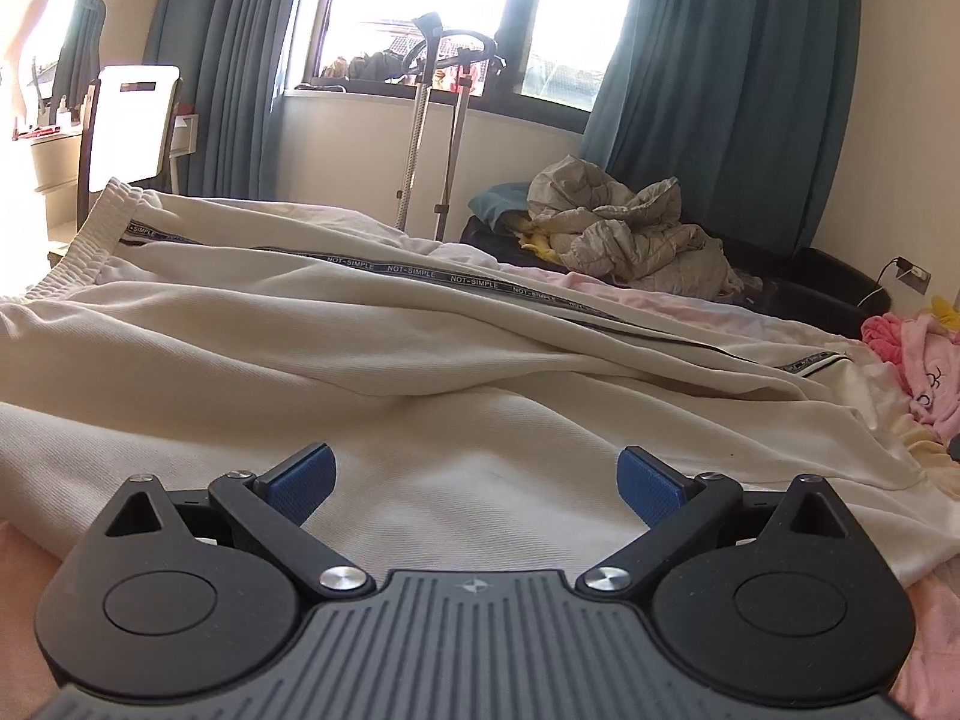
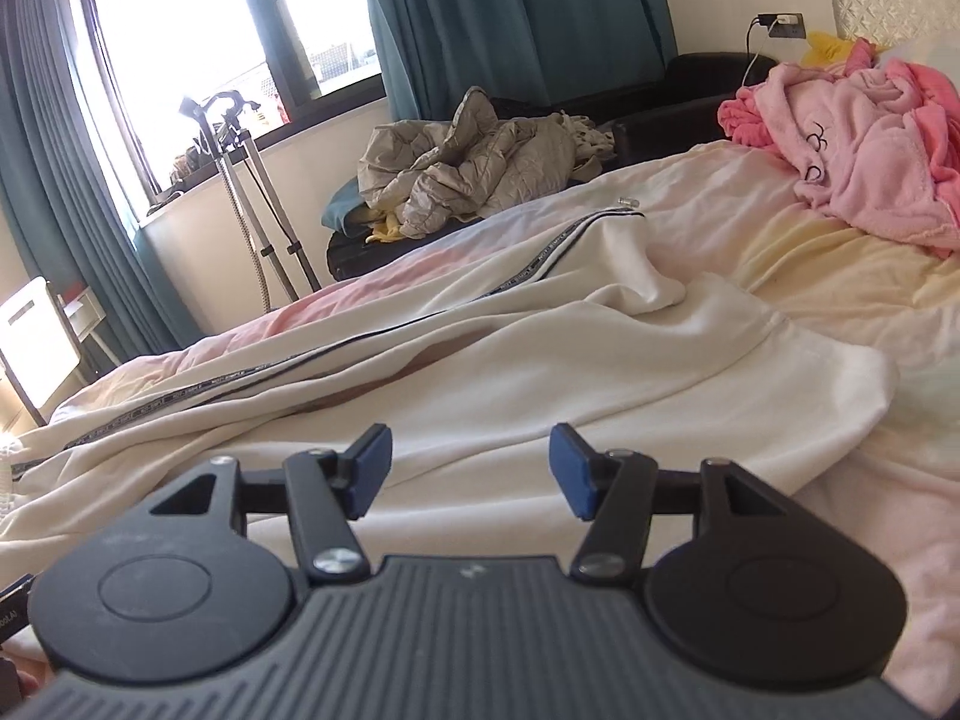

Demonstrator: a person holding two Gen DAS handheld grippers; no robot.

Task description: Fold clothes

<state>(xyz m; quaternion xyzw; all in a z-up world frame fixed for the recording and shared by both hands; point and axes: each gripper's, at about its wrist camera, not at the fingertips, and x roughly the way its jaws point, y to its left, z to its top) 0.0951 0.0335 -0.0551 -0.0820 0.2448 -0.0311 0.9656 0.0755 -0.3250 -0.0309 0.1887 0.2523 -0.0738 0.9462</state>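
Observation:
Cream trousers (image 1: 336, 336) with a dark "NOT-SIMPLE" side stripe lie spread on the bed, elastic waistband at the far left. In the right wrist view the same trousers (image 2: 540, 348) stretch toward their leg ends at the right. My left gripper (image 1: 475, 483) is open, low over the near cloth, blue pads wide apart. My right gripper (image 2: 471, 468) is open too, just above the cloth near the leg end. Neither holds anything.
A pink garment (image 2: 870, 138) is heaped at the bed's far right; it also shows in the left wrist view (image 1: 918, 354). A crumpled grey quilt (image 1: 636, 234) lies on a black couch beyond the bed. A garment steamer stand (image 1: 432, 120) is by the window. A white chair (image 1: 132, 120) stands left.

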